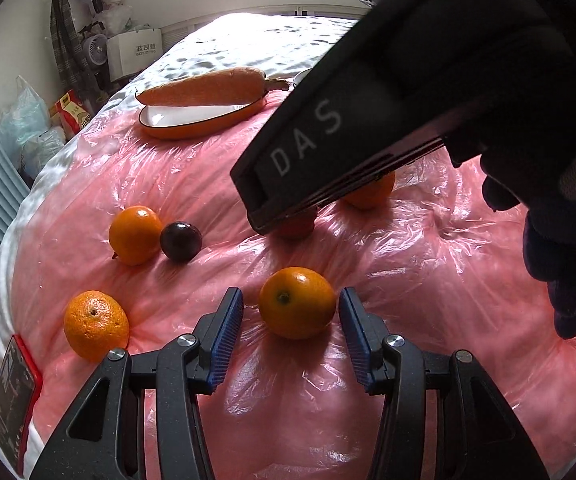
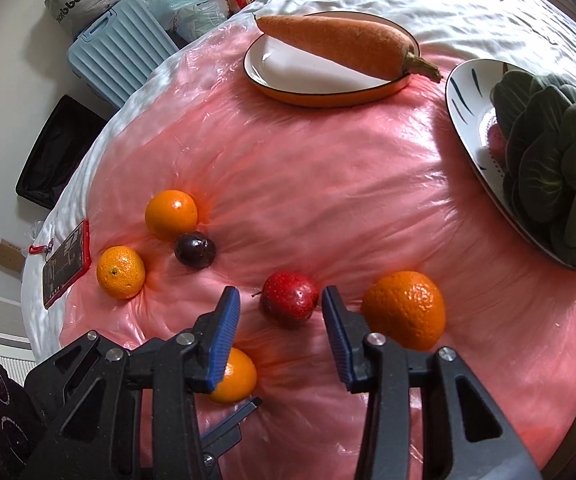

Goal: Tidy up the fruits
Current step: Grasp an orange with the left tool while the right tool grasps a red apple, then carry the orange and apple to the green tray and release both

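Fruits lie on a pink plastic-covered bed. In the left wrist view my left gripper (image 1: 291, 310) is open, its jaws on either side of an orange (image 1: 296, 302) without closing on it. Another orange (image 1: 96, 325), a third orange (image 1: 135, 234) and a dark plum (image 1: 180, 240) lie to the left. In the right wrist view my right gripper (image 2: 280, 307) is open around a red apple (image 2: 289, 299). A large bumpy orange (image 2: 405, 309) lies just right of it. The orange between my left jaws shows partly below my right gripper (image 2: 236, 378).
An orange oval dish (image 2: 319, 96) holding a carrot (image 2: 337, 46) stands at the back. A white plate (image 2: 467, 112) with leafy greens (image 2: 551, 176) stands at right. A red-cased phone (image 2: 66, 266) lies at the bed's left edge. A blue suitcase (image 2: 116, 62) stands beside the bed.
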